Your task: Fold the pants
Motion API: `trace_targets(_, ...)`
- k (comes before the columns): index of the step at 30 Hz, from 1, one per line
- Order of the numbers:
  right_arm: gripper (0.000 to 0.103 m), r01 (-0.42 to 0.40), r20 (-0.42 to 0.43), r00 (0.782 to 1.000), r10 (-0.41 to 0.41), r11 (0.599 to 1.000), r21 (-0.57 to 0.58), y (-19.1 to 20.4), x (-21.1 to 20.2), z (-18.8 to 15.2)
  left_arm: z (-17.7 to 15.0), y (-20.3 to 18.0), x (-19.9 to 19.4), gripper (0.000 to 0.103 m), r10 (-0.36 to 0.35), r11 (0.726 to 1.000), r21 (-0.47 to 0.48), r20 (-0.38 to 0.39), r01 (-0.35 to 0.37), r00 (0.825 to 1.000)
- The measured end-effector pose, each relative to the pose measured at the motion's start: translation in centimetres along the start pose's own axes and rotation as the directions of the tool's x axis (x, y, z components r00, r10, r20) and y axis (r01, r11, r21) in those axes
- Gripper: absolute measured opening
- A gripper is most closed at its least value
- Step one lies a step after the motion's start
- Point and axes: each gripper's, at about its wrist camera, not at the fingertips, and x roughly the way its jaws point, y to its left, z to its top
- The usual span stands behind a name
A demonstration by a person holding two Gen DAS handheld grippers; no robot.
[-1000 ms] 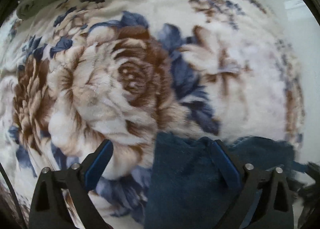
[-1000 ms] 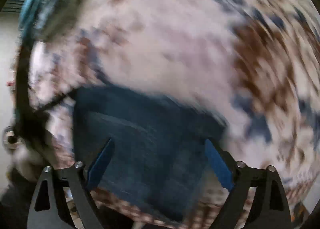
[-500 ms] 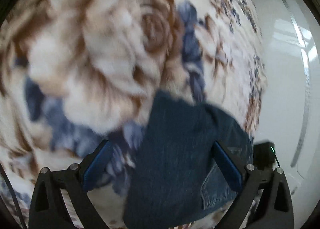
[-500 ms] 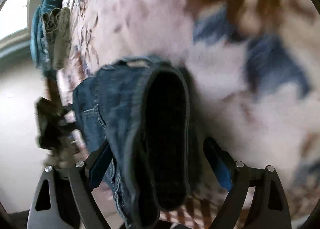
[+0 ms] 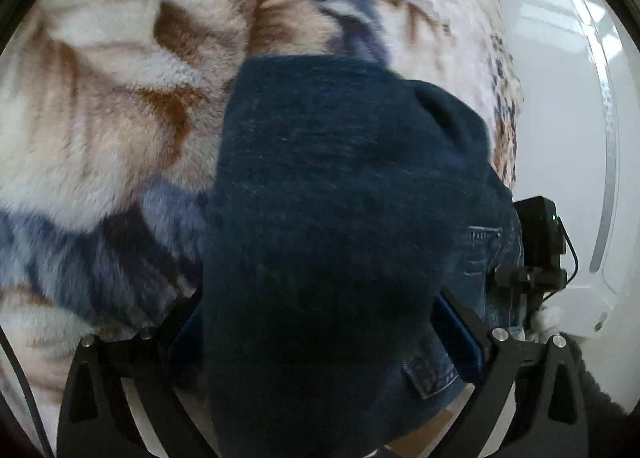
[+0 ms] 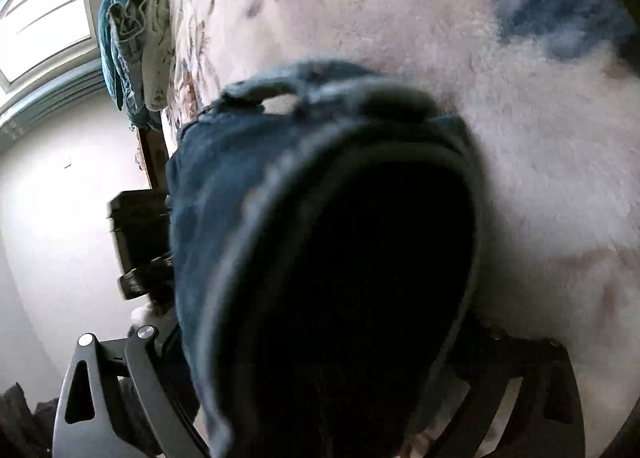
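Folded jeans on floral bed blanket, long axis running away from cams; L tongs & R tongs spread wide astride denim, R just opening.

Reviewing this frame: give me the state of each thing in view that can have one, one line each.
Jeans: bunched, lying between both grippers' jaws, resting on the blanket.
Left gripper: jaws wide, denim between them; grip not clear.
Right gripper: jaws wide and just been opening; denim between them.
Floral blanket: spread flat under the jeans.
Folded clothes: stacked at the bed's far edge.
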Motion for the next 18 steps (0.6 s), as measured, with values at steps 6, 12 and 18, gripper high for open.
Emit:
trace_targets(6,0.103,0.057,-0.018,0.998,-0.057,0.998,-0.016,0.8,1.7,1.0,-0.2,-2.4,-0.5,0.1,0.025,0.996,0.08,0.03,-0.028,0.999)
trace_targets(12,0.079,0.066,0.069,0.996,-0.062,0.996,-0.065,1.9,0.5,-0.9,-1.3,-3.2,-2.4,0.074,0.032,0.995,0.09,0.099,-0.041,0.995)
trace_targets(18,0.067,0.059,0.124,0.991,-0.048,0.995,-0.083,3.4,-0.2,-2.4,-1.5,-5.2,-3.4,0.066,0.013,0.995,0.096,0.115,-0.024,0.993)
